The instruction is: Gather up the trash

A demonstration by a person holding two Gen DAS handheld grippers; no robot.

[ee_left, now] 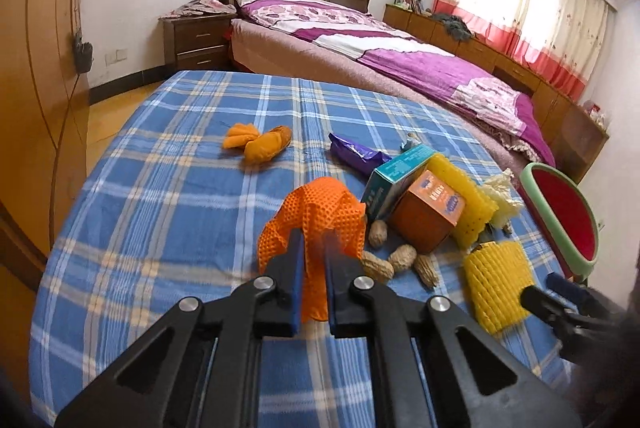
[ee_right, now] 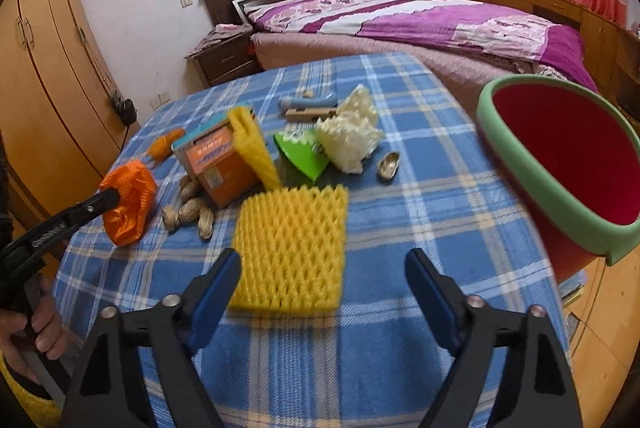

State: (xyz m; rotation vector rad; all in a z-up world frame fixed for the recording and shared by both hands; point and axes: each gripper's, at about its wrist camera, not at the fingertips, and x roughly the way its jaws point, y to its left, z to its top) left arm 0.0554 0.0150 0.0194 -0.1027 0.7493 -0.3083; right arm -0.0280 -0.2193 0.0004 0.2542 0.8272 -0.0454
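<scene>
My left gripper (ee_left: pixel 313 238) is shut on an orange foam net (ee_left: pixel 320 211), which hangs just above the blue plaid table (ee_left: pixel 180 207); the right wrist view shows that orange net (ee_right: pixel 130 203) at the left. My right gripper (ee_right: pixel 323 260) stands open around the near edge of a flat yellow foam net (ee_right: pixel 292 240). Its pads (ee_right: pixel 428 288) do not press on the net. A red bin with a green rim (ee_right: pixel 500 143) stands at the table's right side, tilted toward me.
Peanuts (ee_left: pixel 396 260), an orange box (ee_left: pixel 428 216), a teal box (ee_left: pixel 396 175), a purple wrapper (ee_left: pixel 356 155) and orange peel (ee_left: pixel 256 143) lie on the cloth. A white foam net (ee_right: pixel 352 139), a green wrapper (ee_right: pixel 304 159) and a peanut shell (ee_right: pixel 388 165) lie farther back. A bed stands behind.
</scene>
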